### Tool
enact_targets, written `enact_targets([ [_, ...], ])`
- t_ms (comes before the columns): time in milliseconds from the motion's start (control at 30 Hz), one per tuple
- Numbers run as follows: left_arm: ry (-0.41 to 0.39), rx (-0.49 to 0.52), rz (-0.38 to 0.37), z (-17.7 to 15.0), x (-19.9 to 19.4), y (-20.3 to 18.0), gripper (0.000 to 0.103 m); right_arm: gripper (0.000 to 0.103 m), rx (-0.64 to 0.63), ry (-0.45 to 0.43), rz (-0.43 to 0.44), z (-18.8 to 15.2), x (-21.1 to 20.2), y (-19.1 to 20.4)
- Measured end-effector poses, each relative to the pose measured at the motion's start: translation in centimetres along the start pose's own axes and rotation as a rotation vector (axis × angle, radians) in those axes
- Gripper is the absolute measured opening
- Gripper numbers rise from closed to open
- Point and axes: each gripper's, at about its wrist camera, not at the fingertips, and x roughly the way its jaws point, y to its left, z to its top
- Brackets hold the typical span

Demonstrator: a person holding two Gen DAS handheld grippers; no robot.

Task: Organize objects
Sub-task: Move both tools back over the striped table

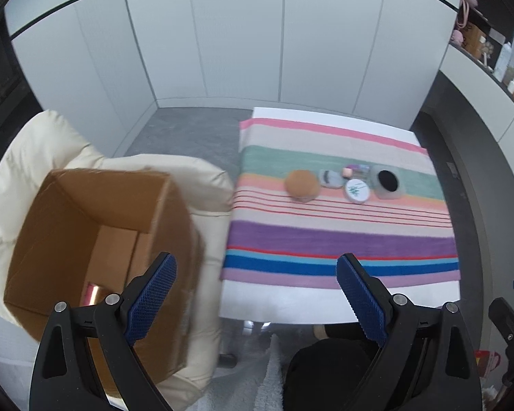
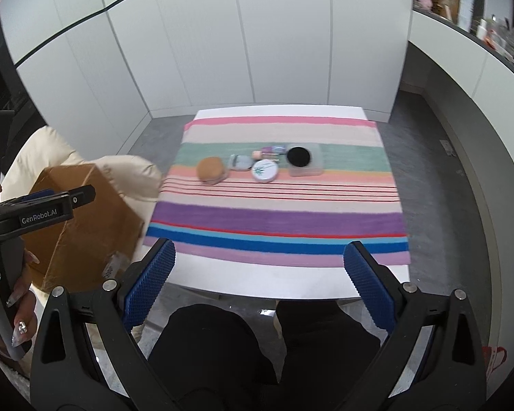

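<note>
Crosswise, small bottle (image 2: 273,151) on striped cloth (image 2: 277,219), cap leftward.

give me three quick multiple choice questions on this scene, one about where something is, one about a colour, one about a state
1. Where does the cardboard box sit?
A. on the striped cloth
B. on the cream cushioned seat left of the table
C. on the wall shelf

2. What colour is the round pad on the clear square case?
A. black
B. pink
C. white

3. How do the two grippers stand?
A. both shut on items
B. left shut, right open
C. both open and empty

Answers: 1 B, the box rests on the cream seat, off the striped cloth. 2 A, the pad is black. 3 C, the left gripper and right gripper show wide gaps with nothing between the fingers.
</note>
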Motion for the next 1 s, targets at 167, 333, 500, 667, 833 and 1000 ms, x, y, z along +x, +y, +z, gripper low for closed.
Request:
enact_targets([
  [167,0.008,0.030,-0.026,0.7,0.7,-2.7,0.095,0.100,0.036,0.003,-0.025,0.1,0.4,-2.6],
  [333,0.003,0.091,-0.007,1.6,1.4,-4.5,0.095,0.100,0.049,0.004,-0.039,0.4,1.3,-4.3],
  [500,0.009,0.072,0.013,3.1,3.3,-4.0,0.095,0.100,0.063,0.019,-0.036,1.3,3.6,-5.8],
  [667,0.024,0.074,0.072,4.7,6.6,-4.1,0.095,0.100,0.059,0.045,-0.002,2.5,7.5,-6.7],
  [833,0.097,0.095,0.063,5.1,10.8,-5.0,0.095,0.100,0.041,0.051,-0.017,4.2,12.0,-7.4],
  [1000,0.059,0.107,0.117,6.1,14.3,-5.9,0.095,0.100,0.015,0.054,-0.027,6.4,16.7,-8.1],
])
